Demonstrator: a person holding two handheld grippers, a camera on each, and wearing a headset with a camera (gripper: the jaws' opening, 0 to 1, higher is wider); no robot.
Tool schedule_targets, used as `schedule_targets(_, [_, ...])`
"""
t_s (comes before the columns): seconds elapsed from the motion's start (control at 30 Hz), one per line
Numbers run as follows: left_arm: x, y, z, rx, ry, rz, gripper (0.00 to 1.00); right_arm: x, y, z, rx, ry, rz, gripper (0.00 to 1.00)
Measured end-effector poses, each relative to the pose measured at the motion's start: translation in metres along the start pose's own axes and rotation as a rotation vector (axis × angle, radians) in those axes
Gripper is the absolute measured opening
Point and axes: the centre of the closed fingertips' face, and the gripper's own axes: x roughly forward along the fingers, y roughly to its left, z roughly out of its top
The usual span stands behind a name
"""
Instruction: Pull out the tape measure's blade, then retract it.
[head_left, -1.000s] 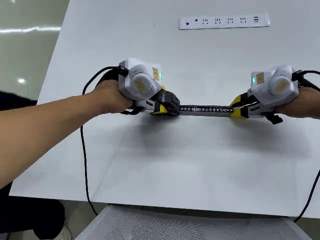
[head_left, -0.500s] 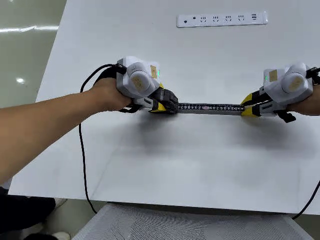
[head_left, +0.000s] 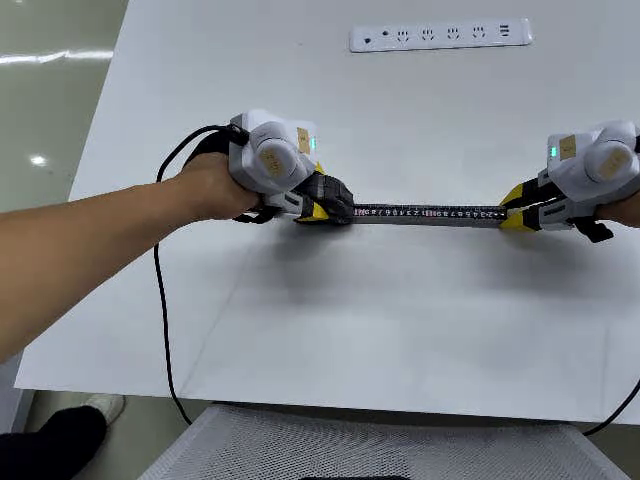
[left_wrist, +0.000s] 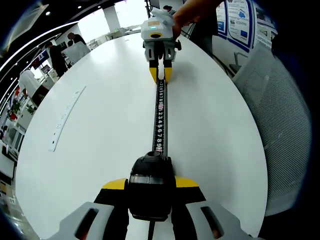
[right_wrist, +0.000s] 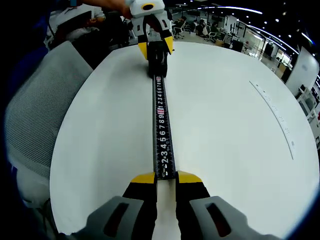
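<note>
The black tape measure case (head_left: 330, 198) (left_wrist: 150, 186) sits between the yellow-tipped jaws of my left gripper (head_left: 318, 205) (left_wrist: 150, 184), which is shut on it. Its dark blade (head_left: 428, 212) (left_wrist: 160, 117) (right_wrist: 162, 127) with printed numbers runs straight across the white table to my right gripper (head_left: 515, 215) (right_wrist: 165, 178), which is shut on the blade's end. From the right gripper view, the case (right_wrist: 157, 59) and the left gripper (right_wrist: 155, 47) show at the far end. In the left gripper view, the right gripper (left_wrist: 161, 75) pinches the blade's tip.
A white power strip (head_left: 440, 35) (left_wrist: 65, 117) (right_wrist: 272, 117) lies at the table's far side. A black cable (head_left: 165, 300) hangs from the left gripper over the table's near edge. A mesh chair seat (head_left: 380, 445) stands below that edge.
My right gripper has moved to the right with the blade's end, so more blade shows between the grippers. The left gripper and the case have stayed about where they were.
</note>
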Motion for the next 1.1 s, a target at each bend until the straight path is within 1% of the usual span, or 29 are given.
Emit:
schedule_targets(0.13, [0.001, 0.001, 0.0, 0.0, 0.0, 0.0, 0.29, -0.004, -0.001, -0.007, 0.005, 0.008, -0.004, 0.09])
schedule_targets(0.43, [0.0, 0.0, 0.001, 0.001, 0.002, 0.001, 0.29, -0.007, -0.002, -0.013, 0.008, 0.016, -0.008, 0.09])
schedule_targets(0.67, [0.0, -0.001, 0.002, 0.005, 0.003, 0.002, 0.29, -0.007, -0.003, -0.012, -0.008, 0.024, -0.005, 0.09])
schedule_targets(0.87, [0.0, -0.002, 0.003, 0.009, 0.005, 0.004, 0.3, -0.007, -0.003, -0.011, -0.051, 0.034, 0.001, 0.1])
schedule_targets(1.1, [0.0, -0.002, 0.003, -0.001, -0.002, -0.002, 0.3, -0.007, -0.002, -0.01, -0.06, 0.041, 0.002, 0.11])
